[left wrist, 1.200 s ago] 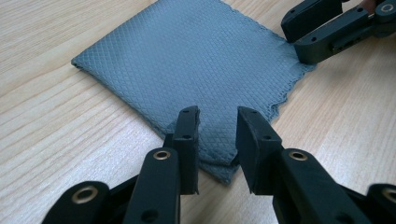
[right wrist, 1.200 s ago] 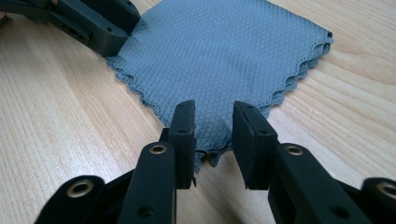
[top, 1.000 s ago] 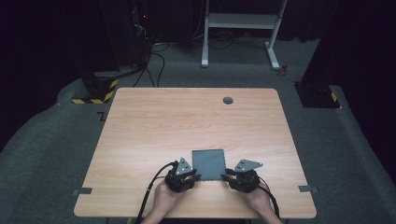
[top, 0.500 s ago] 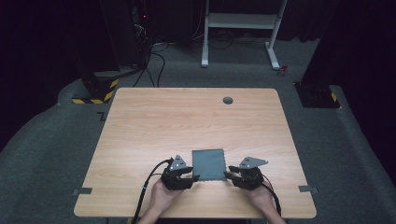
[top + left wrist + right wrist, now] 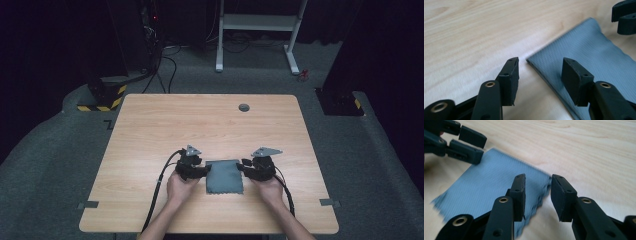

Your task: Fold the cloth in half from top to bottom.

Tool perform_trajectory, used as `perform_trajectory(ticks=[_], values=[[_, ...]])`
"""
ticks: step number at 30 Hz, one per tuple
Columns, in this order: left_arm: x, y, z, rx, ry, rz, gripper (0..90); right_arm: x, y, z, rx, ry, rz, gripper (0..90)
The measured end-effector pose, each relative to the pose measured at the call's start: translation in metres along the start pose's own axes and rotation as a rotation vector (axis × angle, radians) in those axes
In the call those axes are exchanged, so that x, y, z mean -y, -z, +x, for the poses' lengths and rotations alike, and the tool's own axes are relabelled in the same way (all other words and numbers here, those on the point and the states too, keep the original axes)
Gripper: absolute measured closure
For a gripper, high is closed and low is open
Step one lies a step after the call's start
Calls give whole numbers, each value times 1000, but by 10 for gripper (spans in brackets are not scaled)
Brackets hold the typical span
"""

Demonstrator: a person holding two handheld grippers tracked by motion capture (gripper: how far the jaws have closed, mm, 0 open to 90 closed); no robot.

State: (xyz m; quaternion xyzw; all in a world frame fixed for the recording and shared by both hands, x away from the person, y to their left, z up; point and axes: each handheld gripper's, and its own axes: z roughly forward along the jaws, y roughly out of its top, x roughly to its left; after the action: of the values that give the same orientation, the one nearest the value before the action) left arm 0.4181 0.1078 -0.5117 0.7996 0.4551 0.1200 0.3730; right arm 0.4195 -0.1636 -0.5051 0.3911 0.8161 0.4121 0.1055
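Grey cloth [image 5: 225, 176] flat near table [image 5: 150, 130] front edge, bare wood beyond.

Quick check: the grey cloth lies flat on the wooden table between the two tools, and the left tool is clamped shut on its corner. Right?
Not quite. The grey cloth does lie flat on the wooden table between the two tools, but the left tool is not clamped on it. The left gripper view shows its jaws apart, straddling the cloth's corner without pressing it; they have just been opening.
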Motion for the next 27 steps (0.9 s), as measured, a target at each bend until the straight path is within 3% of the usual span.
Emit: perform_trajectory(ticks=[4, 8, 12, 14, 18, 21, 24, 27], values=[[-8, -9, 0, -23, 1, 25, 477, -11, -13, -5, 13, -52, 4, 636], [-11, -12, 0, -44, -21, 44, 487, -16, -25, -10, 26, -59, 41, 629], [-11, -12, -1, -67, -57, 50, 544, -16, -33, -12, 55, -23, 84, 650], [-11, -12, -2, -75, -77, 50, 554, -16, -34, -9, 77, 20, 94, 682], [-14, -13, -5, -47, -96, 72, 667, -19, -35, -2, 86, 114, 125, 806], [-16, -14, -4, -8, -82, 83, 754, -19, -35, 3, 95, 165, 130, 869], [-17, -14, 1, 39, -61, 87, 857, -19, -35, 1, 86, 154, 128, 890], [-18, -15, 3, 34, -79, 69, 871, -20, -34, 0, 89, 156, 118, 894]])
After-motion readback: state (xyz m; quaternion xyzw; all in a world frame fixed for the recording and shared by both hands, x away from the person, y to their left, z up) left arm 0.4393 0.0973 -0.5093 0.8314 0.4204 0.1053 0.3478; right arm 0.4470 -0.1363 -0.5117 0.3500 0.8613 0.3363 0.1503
